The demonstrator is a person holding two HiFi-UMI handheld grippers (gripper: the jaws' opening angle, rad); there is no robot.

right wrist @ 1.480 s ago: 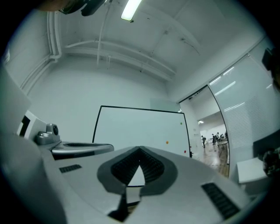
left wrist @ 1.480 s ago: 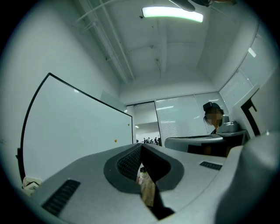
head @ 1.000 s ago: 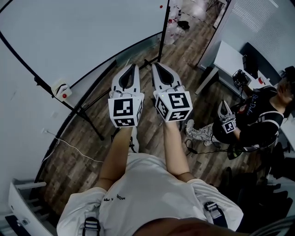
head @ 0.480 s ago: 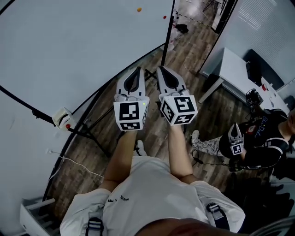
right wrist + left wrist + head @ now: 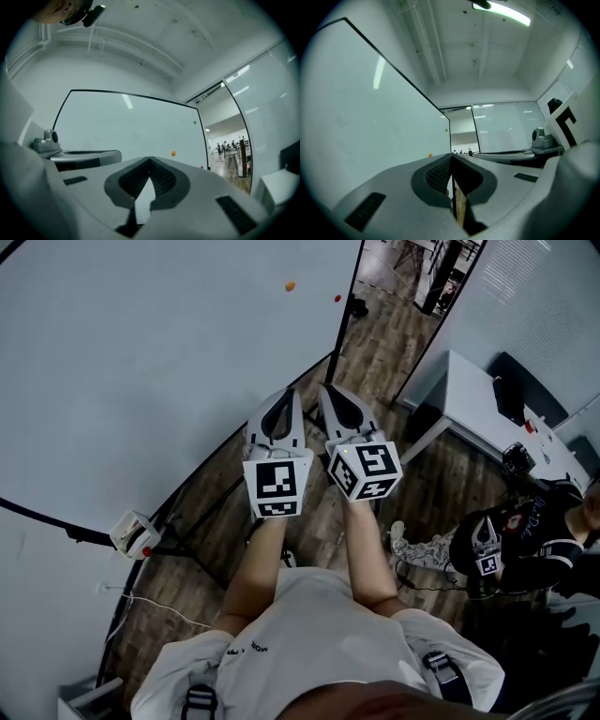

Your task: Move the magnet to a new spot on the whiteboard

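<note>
change: the whiteboard [image 5: 141,362] fills more of the head view than a second ago. The orange magnet [image 5: 290,285] has come into frame from the top edge, and the red magnet [image 5: 337,298] has dropped lower with it. This reads as the person walking along the board toward its far end.
left gripper [image 5: 289,393]: jaws closed tip to tip, nothing between them. Held out in front, roughly level, same pose as before.
right gripper [image 5: 325,390]: jaws also closed and empty, just beside the left one.
magnets: all on the board near its far edge, well apart from both grippers. The right gripper view shows orange at mid-height, the green magnet [image 5: 195,123] above it, and red lowest, next to the board's edge.
target: the task doesn't say which magnet. My guess is orange, since it sits closest to the line the grippers point along.
stage: approach only. No contact, and no magnet moved yet.
next: get within reach, open one pair of jaws, pinch the magnet by its rim and peel it off.
risk: it's a small piece on a slick board, so closing off-centre may just push it sideways.
bystander: seated person [image 5: 525,540] at right, out of the way.
</note>
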